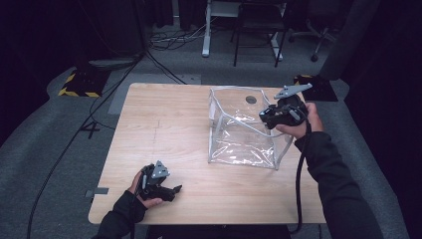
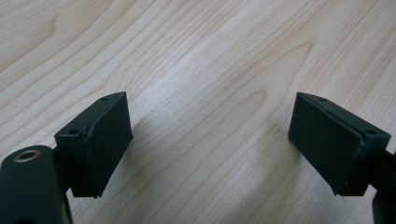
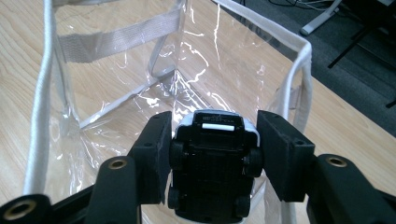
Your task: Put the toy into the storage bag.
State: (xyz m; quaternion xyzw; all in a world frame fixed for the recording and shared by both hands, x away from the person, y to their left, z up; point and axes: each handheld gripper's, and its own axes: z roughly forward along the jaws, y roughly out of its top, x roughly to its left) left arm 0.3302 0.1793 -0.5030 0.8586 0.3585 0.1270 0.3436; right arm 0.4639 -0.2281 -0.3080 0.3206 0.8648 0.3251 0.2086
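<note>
A clear, soft plastic bag with white piping along its edges and a grey webbing handle (image 1: 242, 130) stands open on the right half of the pale wooden desk (image 1: 164, 129). Its mouth faces up, its sides are creased and glossy, and the wood grain shows through them. As far as the pictures show, the inside of the bag holds nothing; through its far wall a dark round mark (image 1: 251, 99) shows on the desk.

The right tongs (image 1: 266, 117) hover at the bag's right rim, pointing over the open mouth. In the right gripper view these tongs (image 3: 212, 149) are clamped on a small black toy car with white bodywork (image 3: 212, 163), turned underside to the camera so its four wheels and black chassis show. Both pads press on the car's sides. The car sits above the bag's opening, not yet on the bottom; whether it touches the rim cannot be told.

The left tongs (image 1: 174, 190) lie low over the near left part of the desk, well apart from the bag. In the left gripper view they (image 2: 210, 140) stand wide open, with bare wood between the pads.
</note>
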